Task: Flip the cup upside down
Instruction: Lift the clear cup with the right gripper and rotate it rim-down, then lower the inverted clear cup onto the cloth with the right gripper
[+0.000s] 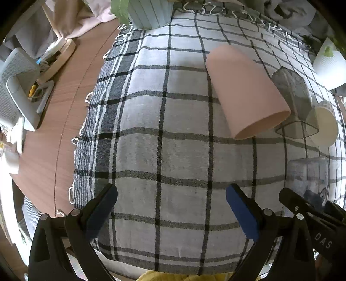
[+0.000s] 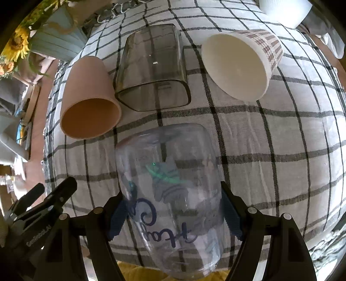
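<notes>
Your right claw grips the clear cup at lower centre, its long axis running up-frame; left claw gapes wide.

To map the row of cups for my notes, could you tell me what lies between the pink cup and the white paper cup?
A smoky grey see-through cup lies on its side between the pink cup and the white paper cup; the right wrist view shows it best.

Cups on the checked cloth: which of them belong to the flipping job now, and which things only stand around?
In the job:
- clear printed cup, held between the right gripper fingers
- left gripper, open, holding nothing

Lying about:
- pink cup, on its side
- smoky square glass
- white patterned cup
- blue ribbed plant pot
- checked cloth
</notes>
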The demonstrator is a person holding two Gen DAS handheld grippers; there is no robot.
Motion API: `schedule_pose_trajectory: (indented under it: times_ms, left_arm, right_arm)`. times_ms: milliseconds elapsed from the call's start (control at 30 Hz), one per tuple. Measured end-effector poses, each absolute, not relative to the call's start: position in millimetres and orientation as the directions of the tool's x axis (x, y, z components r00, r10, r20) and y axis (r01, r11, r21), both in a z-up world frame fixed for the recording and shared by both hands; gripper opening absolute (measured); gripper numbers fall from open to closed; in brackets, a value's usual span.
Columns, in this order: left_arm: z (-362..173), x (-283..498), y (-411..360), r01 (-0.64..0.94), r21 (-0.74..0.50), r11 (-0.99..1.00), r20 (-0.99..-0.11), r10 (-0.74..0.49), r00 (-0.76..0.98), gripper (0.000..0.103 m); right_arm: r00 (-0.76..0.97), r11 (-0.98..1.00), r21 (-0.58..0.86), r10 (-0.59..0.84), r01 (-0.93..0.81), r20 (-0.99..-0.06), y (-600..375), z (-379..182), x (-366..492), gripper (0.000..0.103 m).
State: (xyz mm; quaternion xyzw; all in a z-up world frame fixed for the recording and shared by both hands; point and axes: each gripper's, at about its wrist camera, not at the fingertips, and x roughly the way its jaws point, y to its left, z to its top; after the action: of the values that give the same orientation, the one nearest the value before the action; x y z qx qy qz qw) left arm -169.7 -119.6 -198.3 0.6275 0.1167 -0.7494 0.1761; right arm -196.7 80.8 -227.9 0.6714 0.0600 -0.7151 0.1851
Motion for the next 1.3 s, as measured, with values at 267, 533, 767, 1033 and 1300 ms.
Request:
schedule_pose_trajectory:
  times_ms: [267,533,767,1033,1300]
  left_arm:
    - [-200.9,-171.8,-113.9,0.422,0.045,-0.905,-0.983,-0.116,-0.144,0.102]
    - [-167.4,-163.5,-96.1,0.425,-0.008,-0.905,-0.974,-0.089,-0.209,0.102]
    - [-134.8,-183.9,-49.5,0.344,-0.161,-0.925,-0.958,0.062,-0.281,0.102]
    - [-148.1,-230.6,-8.4,0.361,-0.233,-0.903,-0.954,0.139,-0.266,0.101]
    - [-186.6,-260.2,3.2,0.431,-0.234,-0.872,-0.969,0.173,-0.175,0.088]
  right_arm:
    - [-0.042,-0.923,0.146,-0.172,0.356,-0.984,83.9,-224.3,-194.2,0.078]
    - [-0.165,-0.927,0.164,-0.23,0.339,-0.959,117.2,-165.8,-179.6,0.083]
    - [-0.321,-0.951,0.178,-0.255,0.251,-0.912,157.7,-117.1,-191.7,0.087]
    - [-0.342,-0.969,0.192,-0.234,0.153,-0.91,205.5,-118.2,-212.4,0.087]
    - [-0.317,-0.966,0.211,-0.249,0.15,-0.915,225.7,-130.8,-226.1,0.087]
